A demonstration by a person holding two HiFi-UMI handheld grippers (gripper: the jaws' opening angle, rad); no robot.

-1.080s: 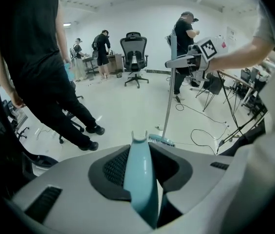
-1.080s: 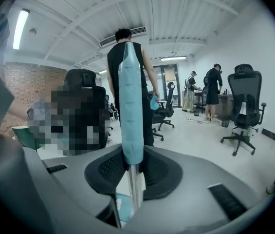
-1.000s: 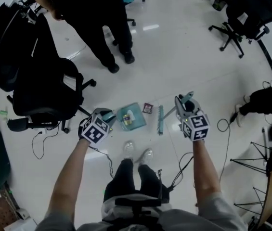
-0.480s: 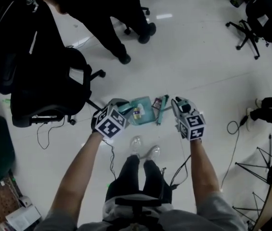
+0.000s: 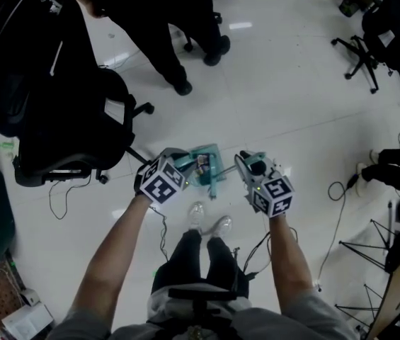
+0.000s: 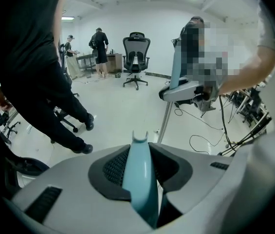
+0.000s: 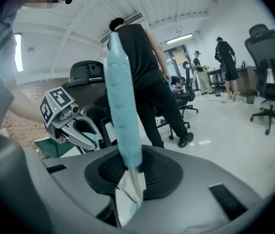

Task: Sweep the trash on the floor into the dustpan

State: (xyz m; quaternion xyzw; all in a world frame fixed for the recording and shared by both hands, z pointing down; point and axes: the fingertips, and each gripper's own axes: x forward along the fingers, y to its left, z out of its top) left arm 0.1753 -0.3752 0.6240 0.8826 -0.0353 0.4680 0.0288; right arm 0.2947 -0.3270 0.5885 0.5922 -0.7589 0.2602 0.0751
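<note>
In the head view a teal dustpan (image 5: 204,166) lies on the white floor just ahead of my feet, with a small dark wrapper (image 5: 202,161) on it. My left gripper (image 5: 180,163) is shut on the dustpan's handle (image 6: 139,179), which runs up between its jaws (image 6: 139,147). My right gripper (image 5: 244,163) is shut on the teal broom handle (image 7: 120,106), which stands upright between its jaws (image 7: 127,165). The broom's lower end (image 5: 215,178) rests against the pan's right edge. The two grippers are close together, with the pan between them.
A black office chair (image 5: 72,119) stands to the left, and a person's legs (image 5: 171,41) are beyond the pan. More chairs (image 5: 384,27) are at the far right. Cables (image 5: 338,190) trail on the floor at the right. My shoes (image 5: 210,222) are just behind the pan.
My right gripper has swung the broom leftward up against the dustpan. The dark wrapper that lay on the floor beside the pan now shows on it. My left gripper shifted a little.
</note>
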